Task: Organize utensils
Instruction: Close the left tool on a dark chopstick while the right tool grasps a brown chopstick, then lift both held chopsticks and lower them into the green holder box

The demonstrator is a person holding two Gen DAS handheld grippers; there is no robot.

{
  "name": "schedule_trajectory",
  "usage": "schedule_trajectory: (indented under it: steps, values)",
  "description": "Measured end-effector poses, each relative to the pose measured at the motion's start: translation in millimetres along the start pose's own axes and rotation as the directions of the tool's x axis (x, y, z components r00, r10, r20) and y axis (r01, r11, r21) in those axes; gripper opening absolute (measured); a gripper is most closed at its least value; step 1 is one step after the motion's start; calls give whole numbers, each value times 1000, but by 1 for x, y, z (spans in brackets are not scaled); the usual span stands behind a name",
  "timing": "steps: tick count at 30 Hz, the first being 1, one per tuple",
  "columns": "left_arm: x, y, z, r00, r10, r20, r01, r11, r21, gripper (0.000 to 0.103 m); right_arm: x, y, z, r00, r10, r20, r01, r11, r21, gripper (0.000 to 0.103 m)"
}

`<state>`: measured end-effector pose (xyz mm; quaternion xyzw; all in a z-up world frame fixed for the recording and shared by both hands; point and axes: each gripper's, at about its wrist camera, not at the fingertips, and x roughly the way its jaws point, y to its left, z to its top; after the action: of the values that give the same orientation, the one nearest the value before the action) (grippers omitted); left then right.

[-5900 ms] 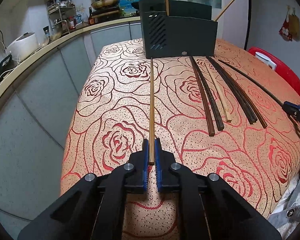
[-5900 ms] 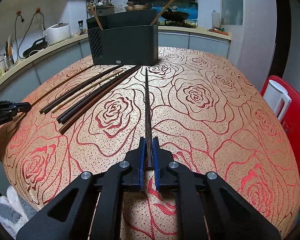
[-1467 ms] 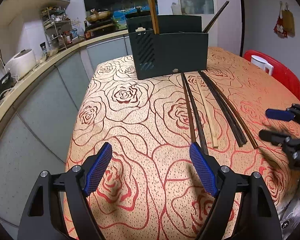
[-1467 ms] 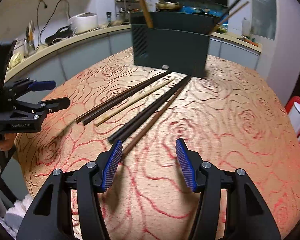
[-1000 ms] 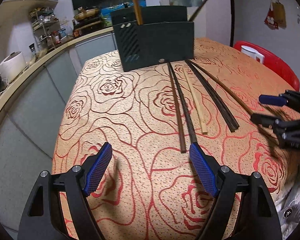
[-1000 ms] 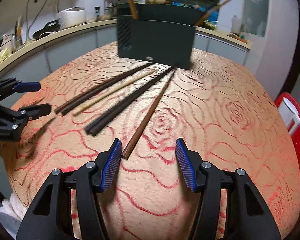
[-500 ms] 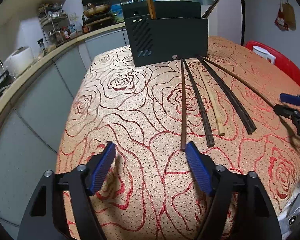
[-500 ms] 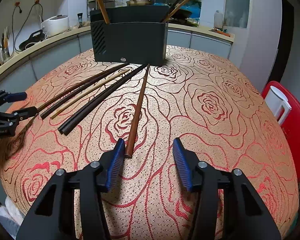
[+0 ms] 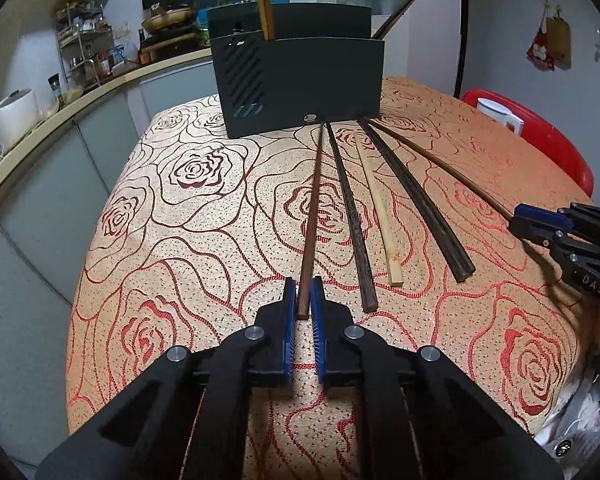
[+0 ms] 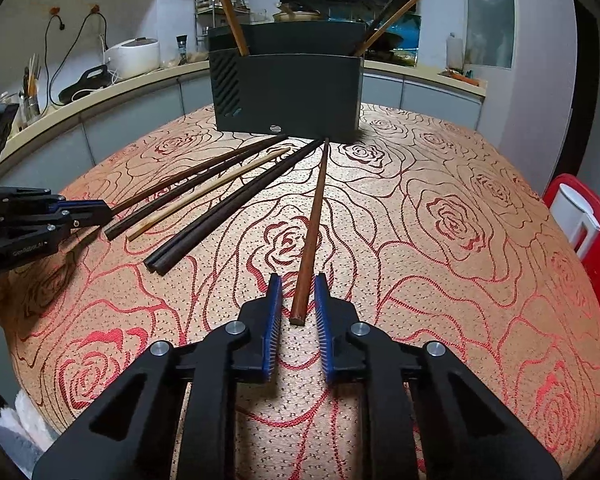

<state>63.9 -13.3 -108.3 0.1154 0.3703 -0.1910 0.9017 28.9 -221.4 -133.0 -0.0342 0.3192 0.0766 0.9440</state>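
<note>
Several chopsticks lie fanned out on the rose-patterned tablecloth [image 9: 204, 240] in front of a dark utensil holder [image 9: 300, 84], which has chopsticks standing in it. My left gripper [image 9: 303, 300] is shut on the near end of a reddish-brown chopstick [image 9: 314, 200], the leftmost of the row. My right gripper [image 10: 298, 304] straddles the near end of another reddish-brown chopstick [image 10: 314, 216], the rightmost one; its pads are narrowed but a small gap shows on each side. The right gripper also shows at the right edge of the left wrist view [image 9: 540, 224], and the left gripper at the left edge of the right wrist view [image 10: 88, 212].
Between the two held ends lie dark chopsticks [image 9: 352, 216] and a pale one [image 9: 380, 208]. A red stool with a white jug [image 10: 580, 216] stands right of the table. A kitchen counter [image 10: 112, 84] with appliances runs behind. The table edge drops off at the left [image 9: 80, 280].
Both grippers moved down and forward onto chopstick ends. The left gripper went from wide open to shut on its chopstick. The right gripper narrowed around its chopstick.
</note>
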Motion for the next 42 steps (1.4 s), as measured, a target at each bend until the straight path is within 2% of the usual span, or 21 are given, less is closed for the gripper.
schedule_trajectory:
  steps: [2, 9, 13, 23, 33, 38, 42]
  values:
    - [0, 0, 0, 1000, 6, 0, -6, 1000, -1, 7, 0, -1, 0, 1000, 1, -1, -1, 1000, 2, 10]
    - [-12, 5, 1, 1000, 14, 27, -13, 999, -34, 7, -1, -11, 4, 999, 35, -31, -33, 998, 57, 9]
    - [-27, 7, 5, 998, 21, 61, -18, 999, -44, 6, -15, -20, 9, 999, 38, -9, -37, 995, 88, 8]
    - [-83, 16, 31, 978, 51, 203, -37, 997, -71, 6, -79, -46, 46, 985, 39, 169, -61, 990, 127, 8]
    - [-142, 16, 81, 933, 40, 358, -28, 999, -37, 6, -126, -59, 97, 940, 85, 331, -128, 986, 111, 7]
    - [-151, 15, 107, 921, 31, 389, -21, 999, -29, 6, -132, -56, 118, 926, 112, 362, -152, 985, 84, 7]
    - [-147, 20, 123, 922, 24, 388, -11, 999, -36, 6, -128, -54, 133, 924, 123, 363, -159, 985, 69, 7]
